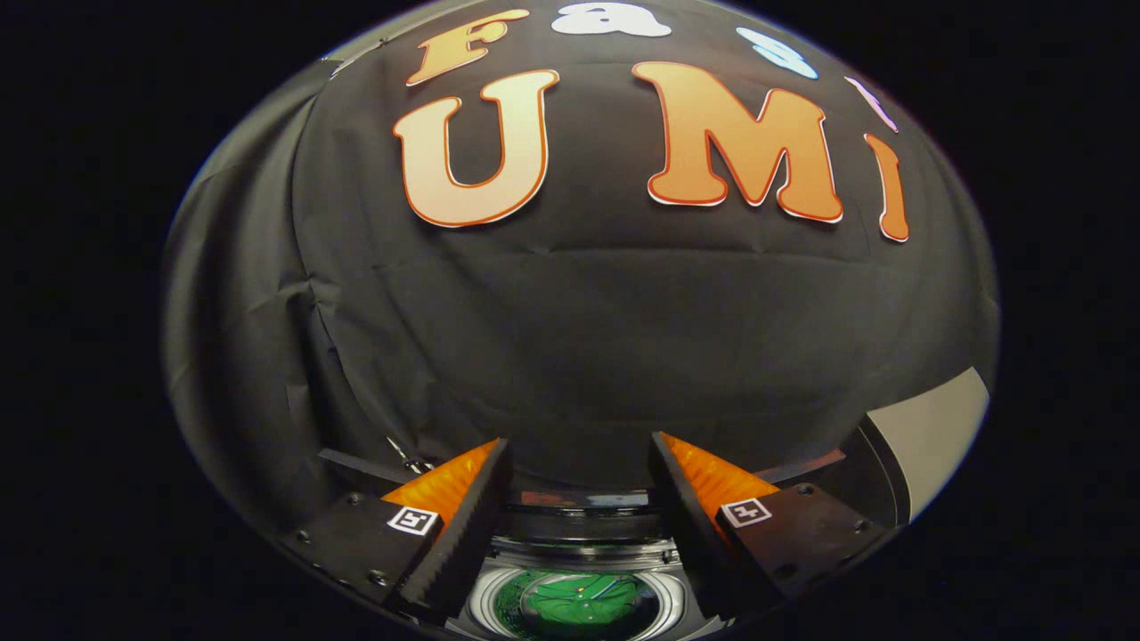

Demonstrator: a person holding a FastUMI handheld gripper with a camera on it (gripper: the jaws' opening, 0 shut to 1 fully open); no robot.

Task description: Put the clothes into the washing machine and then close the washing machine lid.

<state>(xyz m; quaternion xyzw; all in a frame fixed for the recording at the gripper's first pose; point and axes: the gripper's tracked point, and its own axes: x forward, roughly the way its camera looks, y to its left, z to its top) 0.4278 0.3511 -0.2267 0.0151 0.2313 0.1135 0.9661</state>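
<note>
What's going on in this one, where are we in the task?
A handheld gripper hangs above a small washing machine, fingers spread open and holding nothing. Below and between the fingers the round drum opening shows something green inside, probably the clothes already dropped in. The opening looks uncovered, so the lid seems not yet closed. Beyond the fingers is the black cloth wall of the booth.
</note>
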